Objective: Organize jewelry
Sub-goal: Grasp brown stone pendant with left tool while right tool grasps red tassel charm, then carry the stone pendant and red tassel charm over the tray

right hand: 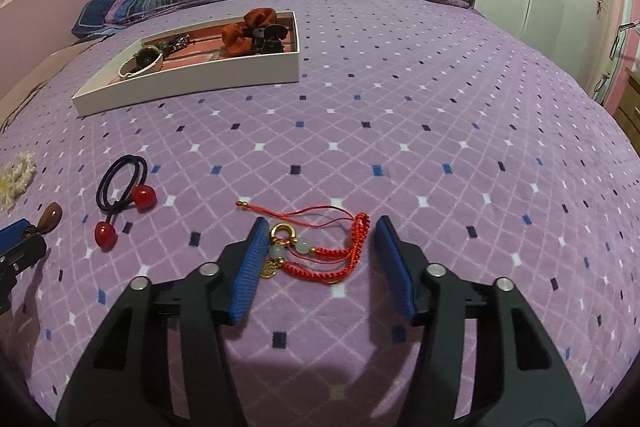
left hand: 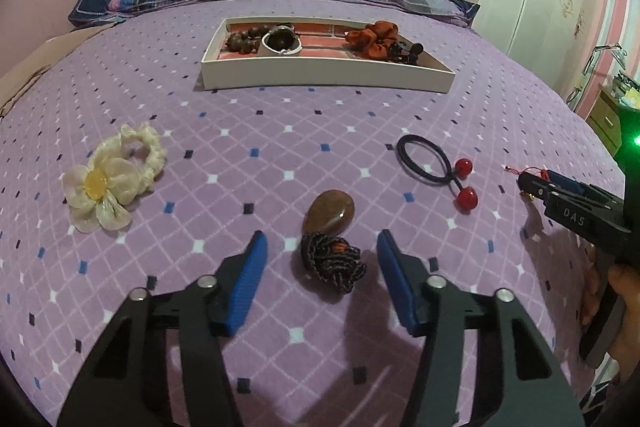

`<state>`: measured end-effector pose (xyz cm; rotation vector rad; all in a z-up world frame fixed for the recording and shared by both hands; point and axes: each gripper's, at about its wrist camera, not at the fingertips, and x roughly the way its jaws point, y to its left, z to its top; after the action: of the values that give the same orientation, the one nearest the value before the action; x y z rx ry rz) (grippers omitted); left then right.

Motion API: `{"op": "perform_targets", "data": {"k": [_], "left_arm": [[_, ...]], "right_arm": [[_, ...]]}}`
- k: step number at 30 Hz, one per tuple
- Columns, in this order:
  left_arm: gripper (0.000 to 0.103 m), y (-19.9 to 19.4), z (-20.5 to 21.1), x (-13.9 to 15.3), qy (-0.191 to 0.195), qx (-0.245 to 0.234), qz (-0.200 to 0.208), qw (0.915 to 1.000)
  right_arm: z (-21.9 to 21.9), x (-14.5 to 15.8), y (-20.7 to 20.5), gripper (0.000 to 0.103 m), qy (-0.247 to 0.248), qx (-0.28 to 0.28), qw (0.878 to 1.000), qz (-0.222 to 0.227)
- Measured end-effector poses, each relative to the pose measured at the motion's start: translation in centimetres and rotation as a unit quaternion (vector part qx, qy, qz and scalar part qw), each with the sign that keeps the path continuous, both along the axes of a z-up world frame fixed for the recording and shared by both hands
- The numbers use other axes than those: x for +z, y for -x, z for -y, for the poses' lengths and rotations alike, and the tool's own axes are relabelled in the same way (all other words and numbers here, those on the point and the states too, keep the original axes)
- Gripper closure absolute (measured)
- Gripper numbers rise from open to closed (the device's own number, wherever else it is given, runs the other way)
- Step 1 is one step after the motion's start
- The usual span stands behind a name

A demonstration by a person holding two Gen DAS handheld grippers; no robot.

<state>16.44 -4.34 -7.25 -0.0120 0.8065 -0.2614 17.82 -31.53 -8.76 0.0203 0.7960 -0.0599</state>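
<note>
Striped pink walls stand behind a bed point(left hand: 320, 131) with a purple cover, and on it lies a white tray point(left hand: 328, 77) that already holds dark beads, a bangle and an orange scrunchie. So I judge the task partly done.

Four things are not yet in the tray: the cream flower scrunchie point(left hand: 108, 183), the black hair tie with red balls point(left hand: 436, 167), the brown stone pendant with its knotted cord point(left hand: 330, 227), and the red cord bracelet point(right hand: 320, 247).

The left gripper point(left hand: 320, 247) is half spread around the knotted cord, pads not touching it. The right gripper point(right hand: 318, 233) stands around the bracelet; its left pad is touching or nearly touching the gold charm, nothing clamped.

Only the right wrist view shows the bracelet clearly, and only the left wrist view shows the whole flower.
</note>
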Motion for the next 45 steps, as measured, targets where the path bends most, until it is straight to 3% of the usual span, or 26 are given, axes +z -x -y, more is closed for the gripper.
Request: {"op": "perform_targets", "data": {"k": [7, 22, 30, 33, 45], "left_arm": [[0.072, -0.1, 0.2, 0.0, 0.002, -0.004, -0.005, 1.0], [0.075, -0.3, 0.1, 0.2, 0.006, 0.001, 0.002, 1.0], [0.076, -0.4, 0.0, 1.1, 0.018, 0.002, 0.01, 0.9998], [0.076, -0.5, -0.1, 1.3, 0.021, 0.002, 0.012, 0.9997], [0.076, -0.6, -0.8, 2.5, 0.035, 0.009, 0.022, 0.9991]], "right_arm": [[-0.6, 0.1, 0.0, 0.072, -0.001, 0.014, 1.0, 0.001], [-0.7, 0.4, 0.2, 0.09, -0.013, 0.021, 1.0, 0.012], [-0.8, 0.7, 0.4, 0.09, -0.018, 0.024, 0.999, 0.021], [-0.7, 1.0, 0.5, 0.097, -0.022, 0.024, 0.999, 0.026], [0.2, 2.2, 0.7, 0.097, -0.036, 0.015, 0.998, 0.047]]}}
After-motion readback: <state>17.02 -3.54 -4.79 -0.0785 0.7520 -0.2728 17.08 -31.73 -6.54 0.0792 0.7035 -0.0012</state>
